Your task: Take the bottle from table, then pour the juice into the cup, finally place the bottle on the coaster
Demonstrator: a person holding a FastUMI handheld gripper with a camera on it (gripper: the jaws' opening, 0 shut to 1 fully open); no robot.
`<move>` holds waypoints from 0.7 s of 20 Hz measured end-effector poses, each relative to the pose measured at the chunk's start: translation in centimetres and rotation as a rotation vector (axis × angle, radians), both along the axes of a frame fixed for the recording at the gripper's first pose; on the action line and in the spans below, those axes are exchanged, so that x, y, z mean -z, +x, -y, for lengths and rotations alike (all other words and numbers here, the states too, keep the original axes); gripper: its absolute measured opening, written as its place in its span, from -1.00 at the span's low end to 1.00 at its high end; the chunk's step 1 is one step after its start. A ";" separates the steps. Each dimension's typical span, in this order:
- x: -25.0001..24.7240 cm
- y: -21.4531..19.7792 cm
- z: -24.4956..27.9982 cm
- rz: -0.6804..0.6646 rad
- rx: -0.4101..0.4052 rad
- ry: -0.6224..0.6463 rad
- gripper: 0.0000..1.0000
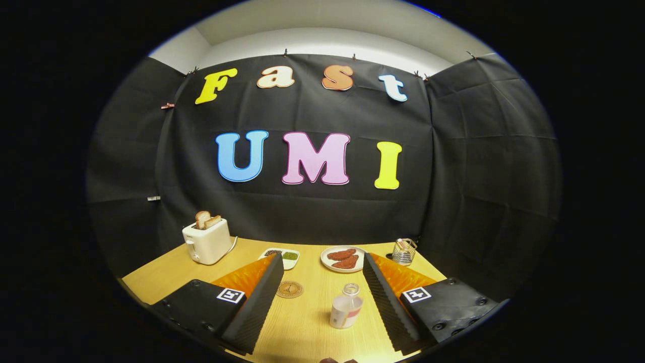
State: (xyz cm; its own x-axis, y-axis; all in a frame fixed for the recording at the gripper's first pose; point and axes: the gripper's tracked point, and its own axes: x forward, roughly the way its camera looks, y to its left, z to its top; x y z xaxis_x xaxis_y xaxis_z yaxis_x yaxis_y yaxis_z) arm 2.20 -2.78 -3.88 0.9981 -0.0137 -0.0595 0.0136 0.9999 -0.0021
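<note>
A small clear bottle (346, 307) with a white and red label stands upright on the wooden table (307, 327). Its mouth looks uncapped. It is between my two fingers, nearer the right one, and neither finger touches it. My gripper (321, 258) is open wide. A round brown coaster (289, 289) lies flat just inside the left finger, a little beyond the bottle. A small ribbed shiny cup (404, 251) stands beyond the right fingertip, near the back wall.
A white toaster (206, 241) with two slices of bread stands at the back left. A white plate (327, 264) with reddish food sits beyond the fingertips. Beside it lies a small tray (283, 255) with dark and green portions. Black cloth walls close the table's back and sides.
</note>
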 end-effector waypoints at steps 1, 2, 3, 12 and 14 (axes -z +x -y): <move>0.4 0.4 0.4 -0.005 0.002 0.001 0.94; 0.7 0.7 0.7 -0.010 0.002 0.004 0.94; 1.1 1.1 1.0 -0.016 -0.002 0.007 0.94; 7.5 4.3 3.0 -0.109 -0.051 0.043 0.95; 9.3 5.1 3.2 -0.127 -0.078 0.031 0.94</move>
State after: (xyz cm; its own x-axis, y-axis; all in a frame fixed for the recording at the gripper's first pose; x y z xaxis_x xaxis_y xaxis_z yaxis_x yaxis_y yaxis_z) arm 7.35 -5.96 -13.21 0.9806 0.0670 -0.1843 -0.0620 0.9975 0.0325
